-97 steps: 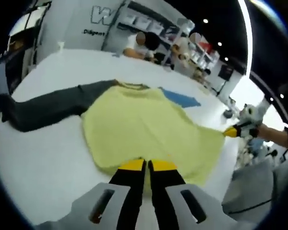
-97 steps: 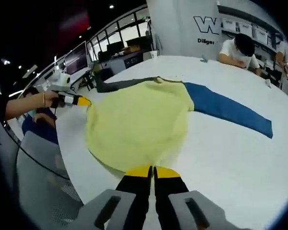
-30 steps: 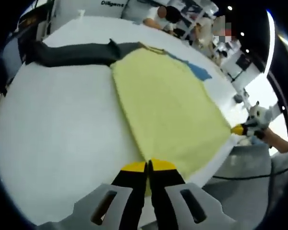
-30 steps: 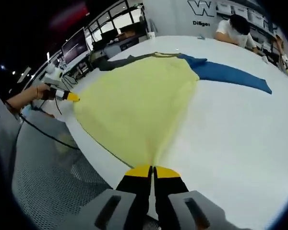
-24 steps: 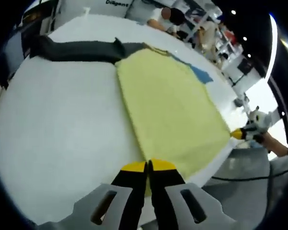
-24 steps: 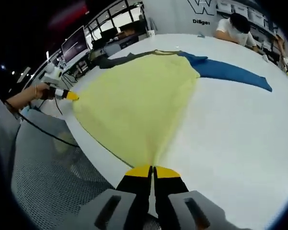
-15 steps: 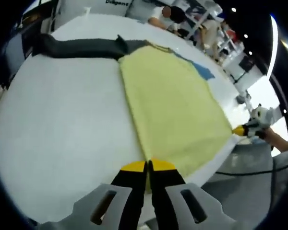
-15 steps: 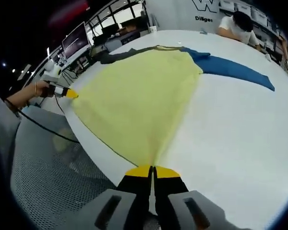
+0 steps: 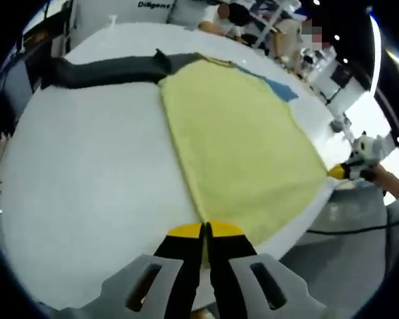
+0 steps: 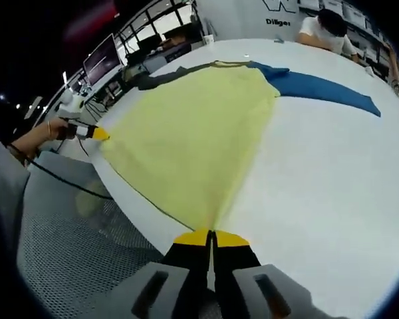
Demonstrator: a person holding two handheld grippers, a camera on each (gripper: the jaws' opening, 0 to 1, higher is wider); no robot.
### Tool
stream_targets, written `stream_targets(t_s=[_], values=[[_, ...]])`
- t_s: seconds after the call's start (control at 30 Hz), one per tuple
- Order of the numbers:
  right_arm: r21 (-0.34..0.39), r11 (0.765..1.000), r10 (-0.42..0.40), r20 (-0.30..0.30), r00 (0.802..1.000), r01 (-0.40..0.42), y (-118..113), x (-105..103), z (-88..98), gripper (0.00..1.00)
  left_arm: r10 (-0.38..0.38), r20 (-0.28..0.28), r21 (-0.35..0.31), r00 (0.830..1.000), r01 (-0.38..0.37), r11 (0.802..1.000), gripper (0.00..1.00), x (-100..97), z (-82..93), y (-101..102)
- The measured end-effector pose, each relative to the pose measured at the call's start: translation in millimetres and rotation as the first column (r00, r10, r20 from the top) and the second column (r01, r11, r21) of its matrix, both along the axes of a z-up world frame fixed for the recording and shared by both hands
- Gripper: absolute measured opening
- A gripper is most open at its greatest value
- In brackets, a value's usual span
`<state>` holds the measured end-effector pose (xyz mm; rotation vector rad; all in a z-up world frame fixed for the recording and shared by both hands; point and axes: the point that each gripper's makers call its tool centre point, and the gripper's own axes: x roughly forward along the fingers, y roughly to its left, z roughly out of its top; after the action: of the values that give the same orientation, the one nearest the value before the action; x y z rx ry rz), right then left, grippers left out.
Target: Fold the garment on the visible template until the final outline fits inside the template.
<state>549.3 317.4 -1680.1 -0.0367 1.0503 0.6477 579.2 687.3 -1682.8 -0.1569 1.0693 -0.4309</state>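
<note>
Gripping yellow garment (image 9: pixel 246 146) hem corners: left gripper (image 9: pixel 206 230), right gripper (image 10: pixel 211 238), both clamped; wall lettering (image 10: pixel 280 22) perhaps "Diligent".

A: Where does the garment (image 9: pixel 243 143) lie?

B: Spread flat on the tabletop (image 9: pixel 86 173), its hem along the near edge. The left tongs (image 9: pixel 205 234) are clamped on one hem corner, the right tongs (image 10: pixel 211 239) on the other.

A: And the sleeves?

B: In the left gripper view one sleeve (image 9: pixel 106 68) stretches away to the left at the far end. In the right gripper view the other sleeve (image 10: pixel 326 90) runs off to the right across the tabletop.

A: Anything beyond?

B: A person (image 10: pixel 326 30) sits at the tabletop's far side, behind the collar. In the right gripper view, a hand (image 10: pixel 43 135) shows at the left, off the tabletop's edge, behind the other tongs.
</note>
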Motion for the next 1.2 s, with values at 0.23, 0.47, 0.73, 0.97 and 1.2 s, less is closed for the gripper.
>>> stream_targets(t_s=[0.23, 0.47, 0.73, 0.97, 1.2], values=[[-0.011, 1.000, 0.014, -0.021, 1.000, -0.014, -1.2, -3.5, -1.7, 0.00, 0.014, 0.005, -0.012, 1.000, -0.014, 1.000, 0.00, -6.7, -1.4, 0.2], [0.014, 1.000, 0.010, -0.035, 0.999, -0.009, 2.4, -5.3, -2.9, 0.00, 0.056, 0.021, -0.055, 0.998, -0.054, 0.997, 0.00, -6.4, 0.6, -0.5], [0.025, 1.000, -0.008, -0.043, 0.999, 0.009, 3.6, -10.4, -1.7, 0.00, 0.064, 0.049, -0.029, 0.997, -0.063, 0.998, 0.00, -8.7, 3.0, -4.9], [0.012, 0.999, -0.050, -0.005, 0.999, 0.050, -3.7, -3.9, 1.4, 0.02, 0.081, 0.158, -0.065, 0.984, -0.072, 0.995, 0.10, -4.5, 16.1, -6.2], [0.027, 0.995, -0.093, 0.055, 0.994, 0.091, -12.6, 14.6, 11.5, 0.05, 0.071, 0.330, -0.063, 0.941, -0.053, 0.997, 0.24, 18.6, 42.3, -1.9]])
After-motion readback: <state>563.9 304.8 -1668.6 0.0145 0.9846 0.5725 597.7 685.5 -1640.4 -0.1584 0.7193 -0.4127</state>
